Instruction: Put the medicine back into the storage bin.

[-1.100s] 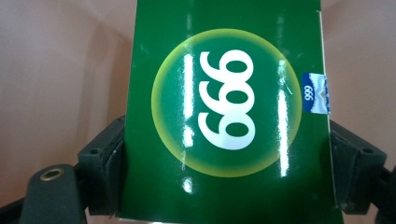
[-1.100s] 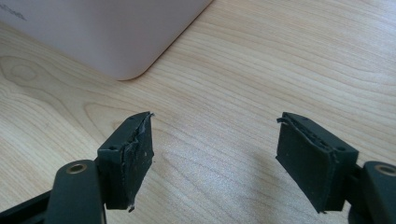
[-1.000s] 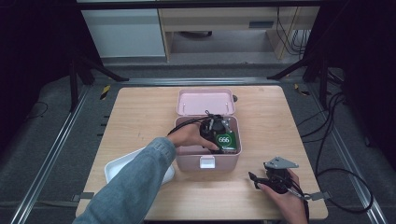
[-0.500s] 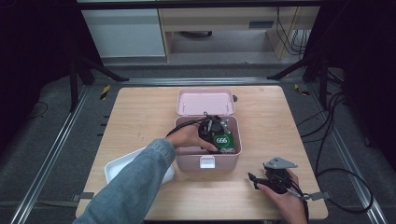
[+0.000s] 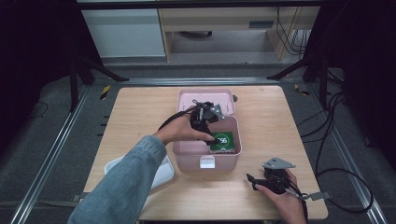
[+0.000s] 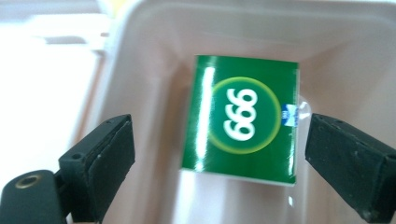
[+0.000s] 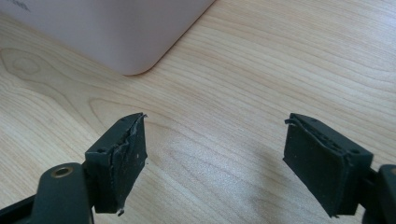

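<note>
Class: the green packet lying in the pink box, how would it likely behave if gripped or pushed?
The green packet has flat faces and square edges, so it probably slides rather than rolls. Its glossy glare suggests a slippery wrap. It looks like thin card, likely light and crushable. The left gripper straddles it with jaws open.

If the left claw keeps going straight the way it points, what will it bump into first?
Most likely the green box lying on the bottom of the pink bin. The left claw points down at it with jaws open on either side, though the gap is hard to judge.
</note>
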### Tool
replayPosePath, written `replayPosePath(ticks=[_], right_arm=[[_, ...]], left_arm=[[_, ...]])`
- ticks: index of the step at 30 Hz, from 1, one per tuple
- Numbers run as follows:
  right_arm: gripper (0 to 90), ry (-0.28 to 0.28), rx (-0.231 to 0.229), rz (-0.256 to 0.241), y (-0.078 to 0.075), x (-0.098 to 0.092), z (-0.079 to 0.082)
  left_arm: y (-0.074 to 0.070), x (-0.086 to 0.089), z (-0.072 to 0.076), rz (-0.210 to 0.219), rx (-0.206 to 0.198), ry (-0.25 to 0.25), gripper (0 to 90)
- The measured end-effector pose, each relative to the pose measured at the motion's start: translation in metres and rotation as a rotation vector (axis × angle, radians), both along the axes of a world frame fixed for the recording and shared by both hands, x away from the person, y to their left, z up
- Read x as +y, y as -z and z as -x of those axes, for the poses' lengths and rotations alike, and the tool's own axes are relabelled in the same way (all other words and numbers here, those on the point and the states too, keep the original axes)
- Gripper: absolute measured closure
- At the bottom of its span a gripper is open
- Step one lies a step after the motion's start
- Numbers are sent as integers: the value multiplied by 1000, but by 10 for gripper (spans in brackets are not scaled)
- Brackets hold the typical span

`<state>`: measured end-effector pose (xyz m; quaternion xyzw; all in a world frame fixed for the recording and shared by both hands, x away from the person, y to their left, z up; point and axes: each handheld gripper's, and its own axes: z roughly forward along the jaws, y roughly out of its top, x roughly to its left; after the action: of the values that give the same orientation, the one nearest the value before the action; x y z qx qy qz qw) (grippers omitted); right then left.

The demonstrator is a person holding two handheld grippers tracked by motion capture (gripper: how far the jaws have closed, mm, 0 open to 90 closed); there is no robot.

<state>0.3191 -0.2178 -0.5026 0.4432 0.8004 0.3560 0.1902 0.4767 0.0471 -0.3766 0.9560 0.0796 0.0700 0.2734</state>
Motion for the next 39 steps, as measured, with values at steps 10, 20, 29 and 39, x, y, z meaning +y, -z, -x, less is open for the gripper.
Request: replayPosePath(ticks=[10,20,29,39], right_arm=[[220,-6,-2,1,1,1,1],[205,3,-3,-15,0,1,-1],[189,-3,-1,-14,2,4,-2],[175,-10,0,-9,2,5,-1]], left_arm=[[-29,37,11,35,-56,-97,68],[-47,81,16,63,-44,-169,71],[-49,124,23,37,-53,-220,66],[-38,161,39,24,-70,-289,66]])
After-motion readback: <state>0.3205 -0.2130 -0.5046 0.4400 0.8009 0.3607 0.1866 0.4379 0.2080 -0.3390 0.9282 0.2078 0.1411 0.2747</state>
